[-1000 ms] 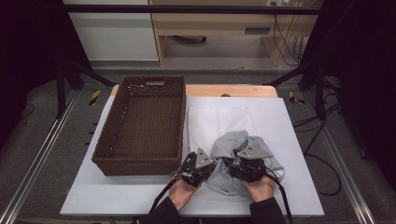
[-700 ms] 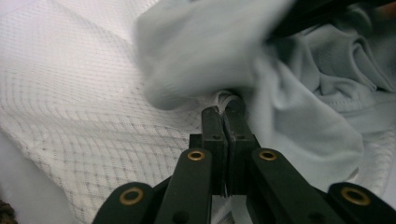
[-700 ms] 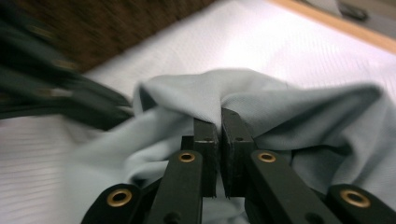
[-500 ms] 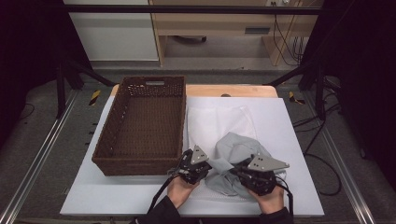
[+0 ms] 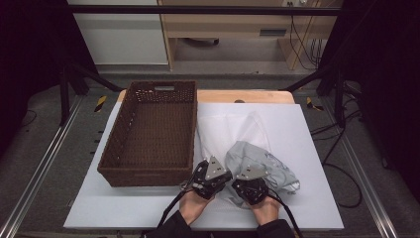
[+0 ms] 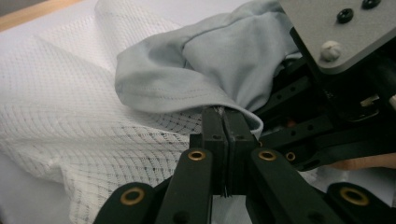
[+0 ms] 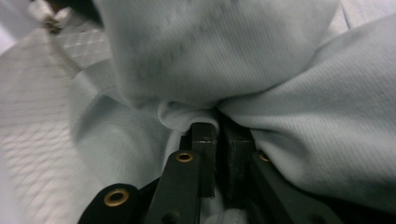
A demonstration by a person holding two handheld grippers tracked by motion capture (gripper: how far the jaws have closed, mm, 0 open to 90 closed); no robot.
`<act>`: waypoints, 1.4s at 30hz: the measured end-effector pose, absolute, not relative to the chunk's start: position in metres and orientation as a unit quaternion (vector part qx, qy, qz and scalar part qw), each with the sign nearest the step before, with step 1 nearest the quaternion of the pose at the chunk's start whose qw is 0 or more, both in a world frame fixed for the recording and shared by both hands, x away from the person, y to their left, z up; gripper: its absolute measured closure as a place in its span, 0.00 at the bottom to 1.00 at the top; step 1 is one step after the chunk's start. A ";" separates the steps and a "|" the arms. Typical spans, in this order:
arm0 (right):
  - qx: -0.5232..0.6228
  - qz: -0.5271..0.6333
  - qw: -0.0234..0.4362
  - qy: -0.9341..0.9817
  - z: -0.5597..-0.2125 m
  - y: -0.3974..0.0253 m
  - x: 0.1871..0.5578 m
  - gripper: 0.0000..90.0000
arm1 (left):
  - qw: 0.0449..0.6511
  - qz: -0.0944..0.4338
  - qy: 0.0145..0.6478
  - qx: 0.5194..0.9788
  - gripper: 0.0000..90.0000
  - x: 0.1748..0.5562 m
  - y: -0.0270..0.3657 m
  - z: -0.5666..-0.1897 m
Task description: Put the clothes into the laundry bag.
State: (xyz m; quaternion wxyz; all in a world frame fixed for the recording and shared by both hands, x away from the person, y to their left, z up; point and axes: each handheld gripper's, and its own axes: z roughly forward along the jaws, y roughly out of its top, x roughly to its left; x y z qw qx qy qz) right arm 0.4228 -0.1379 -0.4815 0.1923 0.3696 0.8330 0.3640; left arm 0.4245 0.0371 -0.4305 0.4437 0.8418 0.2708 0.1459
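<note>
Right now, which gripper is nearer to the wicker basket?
Left. The left gripper sits just off the wicker basket at its near right corner; the right gripper is farther right, on the grey garment.

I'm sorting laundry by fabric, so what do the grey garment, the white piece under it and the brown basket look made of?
The grey garment looks like soft matte knit jersey, probably cotton: fine ribs and a stitched hem. The white piece is open mesh, likely synthetic: a visible diamond net. The brown basket looks like woven wicker or rattan, though it may be imitation.
</note>
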 end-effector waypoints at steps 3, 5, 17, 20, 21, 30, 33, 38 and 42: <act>0.364 0.366 0.185 0.836 -0.480 -0.138 0.420 0.84 | 0.435 0.155 0.270 0.845 0.98 0.425 0.041 -0.432; 0.356 0.380 0.169 0.837 -0.476 -0.142 0.417 0.77 | 0.434 0.156 0.276 0.843 0.98 0.425 0.044 -0.434; 0.380 0.467 0.267 0.752 -0.400 -0.190 0.404 0.43 | 0.423 0.158 0.279 0.847 0.98 0.427 0.047 -0.438; 0.411 0.443 0.287 0.743 -0.403 -0.192 0.421 0.34 | 0.422 0.158 0.281 0.847 0.98 0.427 0.048 -0.439; 0.420 0.427 0.283 0.749 -0.410 -0.190 0.428 0.34 | 0.422 0.159 0.280 0.847 0.98 0.427 0.048 -0.439; 0.449 0.347 0.207 0.797 -0.446 -0.182 0.446 0.73 | 0.411 0.156 0.285 0.852 0.98 0.430 0.047 -0.444; 0.449 0.358 0.196 0.795 -0.438 -0.187 0.443 0.92 | 0.414 0.154 0.288 0.849 0.98 0.430 0.048 -0.443; 0.399 0.443 0.206 0.776 -0.412 -0.199 0.424 0.93 | 0.421 0.147 0.303 0.842 0.98 0.432 0.049 -0.442; 0.339 0.484 0.168 0.789 -0.405 -0.187 0.401 0.93 | 0.429 0.145 0.311 0.836 0.98 0.433 0.052 -0.437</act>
